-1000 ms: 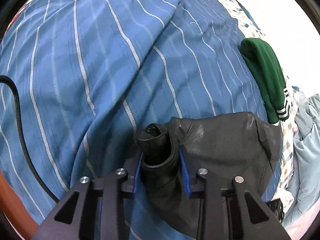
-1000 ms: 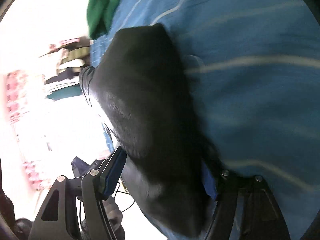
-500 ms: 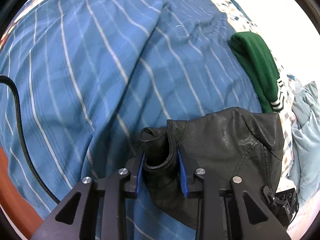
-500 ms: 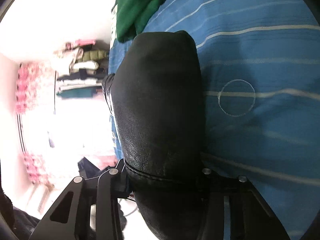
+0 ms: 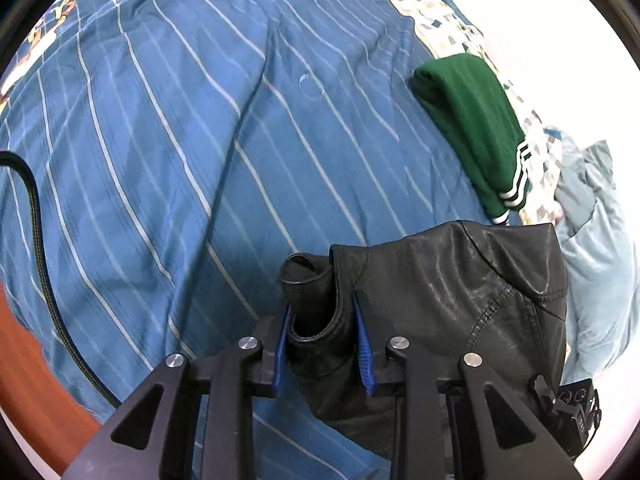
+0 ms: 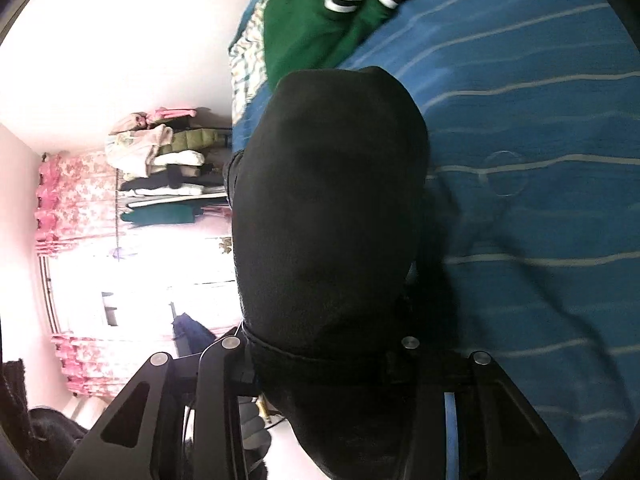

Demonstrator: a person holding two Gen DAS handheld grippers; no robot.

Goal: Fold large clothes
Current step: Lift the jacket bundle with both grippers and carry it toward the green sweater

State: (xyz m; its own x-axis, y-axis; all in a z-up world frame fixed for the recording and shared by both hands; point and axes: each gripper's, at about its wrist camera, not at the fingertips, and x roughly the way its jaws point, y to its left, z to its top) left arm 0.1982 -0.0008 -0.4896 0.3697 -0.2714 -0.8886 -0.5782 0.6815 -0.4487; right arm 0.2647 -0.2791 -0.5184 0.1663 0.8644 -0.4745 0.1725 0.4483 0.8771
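**Inspector A:** Left wrist view, from its left edge: a black braided cable (image 5: pixel 32 216) runs down over the bed's blue striped cover (image 5: pixel 168 128). A strip of red-brown surface shows at the lower left corner.

**Inspector B:** And the left gripper (image 5: pixel 322 344)?

**Inspector A:** Its blue-padded fingers (image 5: pixel 363 354) are clamped on a rolled edge of the black leather jacket (image 5: pixel 460 304). The fold stands up between the pads, and the rest of the garment spreads off to the right, above the cover.

**Inspector B:** Further right?

**Inspector A:** A folded green garment with white stripes (image 5: pixel 472 120) lies near the bed's edge, apart from the jacket. Beyond it, a patterned sheet (image 5: pixel 448 32), then a pale blue cloth (image 5: pixel 596 248). A small black device sits at the lower right; I cannot identify it.

**Inspector B:** Right wrist view?

**Inspector A:** On the left, a bright room with pink floral curtains (image 6: pixel 76 204) and a rack of stacked clothes (image 6: pixel 160 160). In the centre, the black leather jacket (image 6: pixel 332 220) fills the frame and bulges forward from the right gripper (image 6: pixel 324 360). The jaws are closing with the jacket bunched between them; the material hides the pads, though the fingers appear tight against it. At the right, the striped cover (image 6: pixel 540 100), with the green garment (image 6: pixel 316 16) at the top.
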